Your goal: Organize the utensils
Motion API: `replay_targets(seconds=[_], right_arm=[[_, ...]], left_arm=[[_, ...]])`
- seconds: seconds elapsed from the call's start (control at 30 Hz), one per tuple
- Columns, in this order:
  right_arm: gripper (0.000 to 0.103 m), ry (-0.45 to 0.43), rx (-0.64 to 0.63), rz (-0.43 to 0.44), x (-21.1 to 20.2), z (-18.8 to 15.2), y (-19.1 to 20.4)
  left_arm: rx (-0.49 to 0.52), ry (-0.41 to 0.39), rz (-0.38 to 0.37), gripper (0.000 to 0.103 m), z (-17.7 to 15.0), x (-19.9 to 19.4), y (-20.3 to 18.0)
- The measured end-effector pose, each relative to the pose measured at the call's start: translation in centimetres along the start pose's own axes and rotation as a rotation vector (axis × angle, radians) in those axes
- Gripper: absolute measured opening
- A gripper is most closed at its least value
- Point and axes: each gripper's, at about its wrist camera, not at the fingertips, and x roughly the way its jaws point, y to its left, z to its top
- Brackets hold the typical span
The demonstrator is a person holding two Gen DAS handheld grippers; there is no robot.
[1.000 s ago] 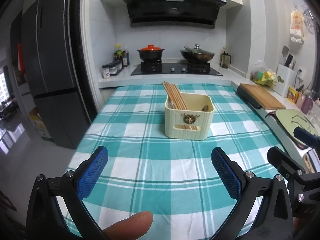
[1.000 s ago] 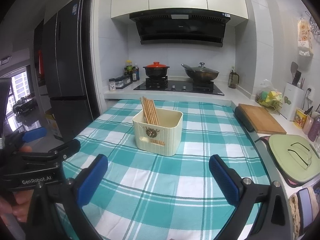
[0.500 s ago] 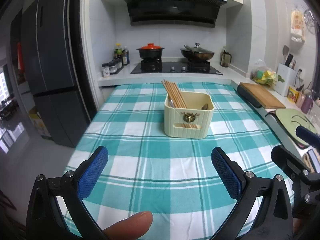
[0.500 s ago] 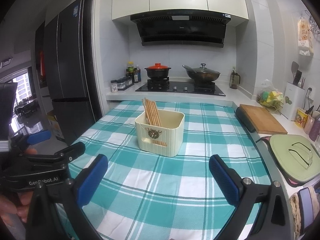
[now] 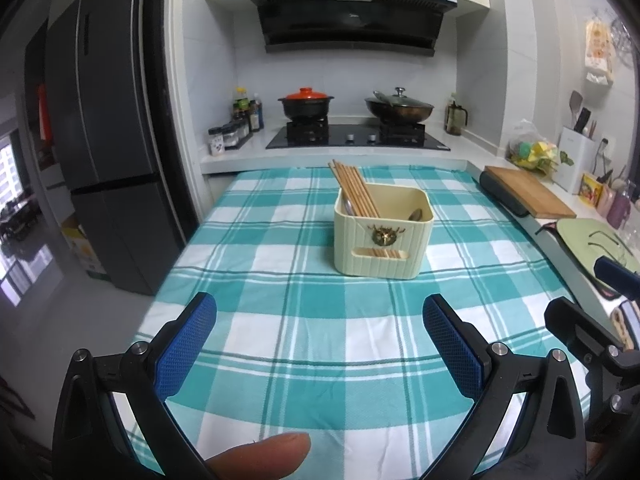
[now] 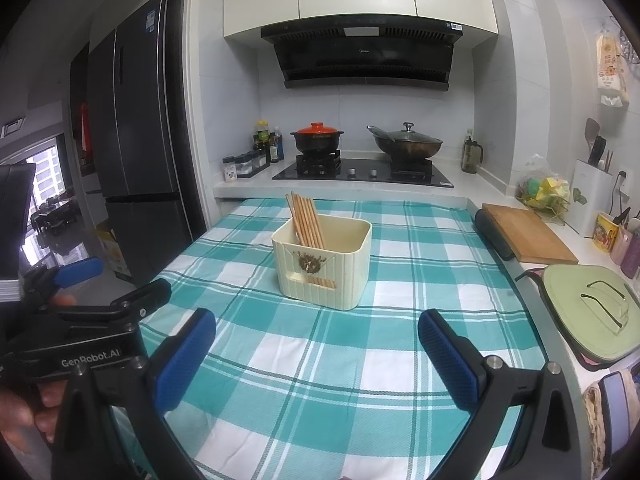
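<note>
Teal and white checked cloth (image 5: 304,312) covers the table, and nothing lies loose on it. Going from left to right in the left wrist view: the left tool (image 5: 320,328) has its blue pads spread wide and holds nothing, with a fingertip (image 5: 260,454) of the person at 6 o'clock at the bottom edge. Past it, toward 12 o'clock, the cream holder (image 5: 383,232) stands upright on the cloth. The wooden chopsticks (image 5: 354,190) lean in its left part toward 11 o'clock, and a spoon (image 5: 416,215) shows at its right inner wall. At 3 o'clock a part of the right tool (image 6: 318,334) enters the view; in its own camera this tool is also wide and empty, well apart from the holder.

I judge that the sorting is nearly finished or just finished, because every utensil I can see is already inside the holder. The next move, if any, asks only to check the table for a forgotten piece and keep both tools clear of the holder.

Compared with one second ago, the holder sits a little higher and farther in both views, so both tools have drawn back slightly. The spread of the pads is the same.
</note>
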Motion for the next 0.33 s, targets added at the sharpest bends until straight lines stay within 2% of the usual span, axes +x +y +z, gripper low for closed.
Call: replay_targets(seconds=[0.33], right_arm=[[0.103,0.019,0.012,-0.008,0.57,-0.48,-0.56]], left_arm=[[-0.018,-0.005,0.012,0.103,-0.33,0.50,0.21]])
